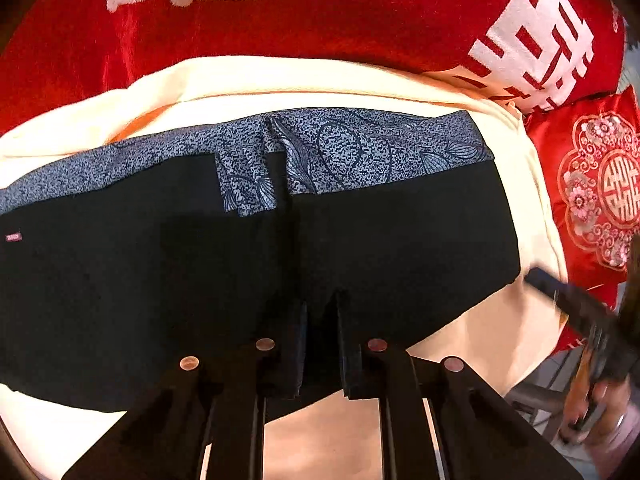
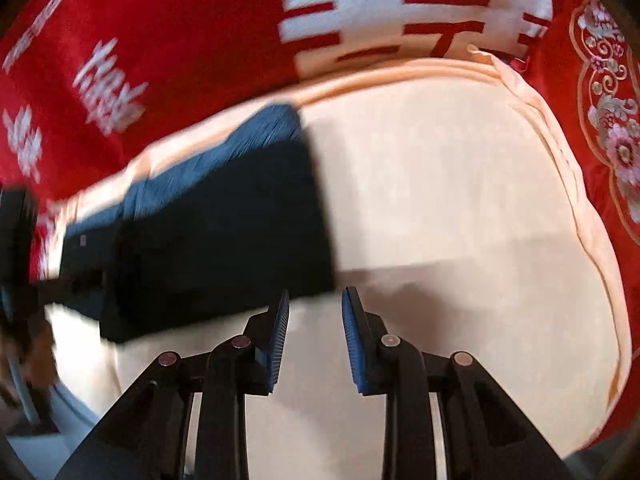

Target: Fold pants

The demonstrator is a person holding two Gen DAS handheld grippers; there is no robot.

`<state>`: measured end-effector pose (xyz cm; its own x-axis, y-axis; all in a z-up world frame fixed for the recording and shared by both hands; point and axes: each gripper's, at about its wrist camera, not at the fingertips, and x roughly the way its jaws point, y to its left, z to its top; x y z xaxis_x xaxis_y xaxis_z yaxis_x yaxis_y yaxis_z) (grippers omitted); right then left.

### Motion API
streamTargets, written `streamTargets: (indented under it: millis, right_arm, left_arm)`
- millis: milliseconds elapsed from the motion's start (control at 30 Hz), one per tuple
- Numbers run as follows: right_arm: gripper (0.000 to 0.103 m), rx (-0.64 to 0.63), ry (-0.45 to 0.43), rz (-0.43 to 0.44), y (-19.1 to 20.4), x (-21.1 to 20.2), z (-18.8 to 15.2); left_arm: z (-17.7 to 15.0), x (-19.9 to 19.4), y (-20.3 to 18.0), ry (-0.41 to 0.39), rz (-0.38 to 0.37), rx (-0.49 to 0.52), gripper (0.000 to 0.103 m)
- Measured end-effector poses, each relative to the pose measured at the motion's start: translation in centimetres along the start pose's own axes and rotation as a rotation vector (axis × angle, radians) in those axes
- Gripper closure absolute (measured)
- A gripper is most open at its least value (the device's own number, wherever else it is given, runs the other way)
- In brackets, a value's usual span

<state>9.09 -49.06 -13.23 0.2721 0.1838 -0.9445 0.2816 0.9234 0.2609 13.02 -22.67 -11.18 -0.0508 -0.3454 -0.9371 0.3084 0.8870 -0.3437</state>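
Observation:
The black pants lie folded across a cream sheet, with a blue patterned inner waistband along their far edge. My left gripper hovers over the pants' near edge with its jaws a small gap apart and nothing between them. My right gripper is open and empty over the cream sheet, just off the right end of the pants. It also shows blurred at the right of the left wrist view.
A red blanket with white characters lies behind the sheet. A red embroidered cushion sits at the right, also in the right wrist view. The left gripper body shows at the left edge.

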Motion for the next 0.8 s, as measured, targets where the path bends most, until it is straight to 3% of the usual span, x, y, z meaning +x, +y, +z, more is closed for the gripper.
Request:
streamTargets:
  millis: [100,133,267,367,433,567,600,633,667,700,800]
  right_arm:
    - [0.074,-0.006,-0.013,0.020,0.2,1.2,1.7]
    - [0.079,-0.019,0.018,0.016,0.9,2.4,1.6]
    - [0.079,-0.104,0.025,-0.060,3.6,3.1,0.6]
    - [0.078,-0.077,0.041,0.005,3.3,1.8,1.1]
    - [0.078,-0.090,-0.019,-0.009,2.8,0.3,1.8]
    - [0.078,-0.071,-0.057,0.038,2.6,0.8,5.9]
    - [0.078,-0.080,-0.063,0.048,3.0,1.2,6.9]
    - [0.078,-0.116,-0.064,0.059,3.8,2.1,7.8]
    - [0.078,-0.140,-0.050,0.062,4.6,3.0,7.9]
    - [0.078,-0.175,-0.005,0.067,5.8,4.5,7.9]
    - [0.078,-0.292,0.054,0.007,8.8,7.0,5.8]
  left_arm:
    - [0.2,0.1,0.0,-0.005,-0.003,0.008,0.088]
    - [0.2,0.2,0.0,-0.009,0.013,0.012,0.088]
    - [0.0,0.2,1.2,-0.014,0.029,-0.027,0.088]
    - [-0.3,-0.6,1.1,-0.027,0.045,-0.037,0.088]
    - [-0.4,-1.1,0.8,-0.041,0.072,-0.031,0.088]
    - [-0.7,-1.5,0.8,-0.050,0.092,-0.054,0.087]
    - [-0.7,-1.5,0.9,-0.048,0.103,-0.064,0.076]
    - [-0.9,-1.6,1.0,-0.053,0.116,-0.080,0.050]
    - [-1.0,-1.8,1.2,-0.073,0.131,-0.103,0.038]
    - [-1.3,-2.3,1.5,-0.099,0.142,-0.125,0.031]
    - [-1.8,-2.8,2.2,-0.105,0.146,-0.181,0.031]
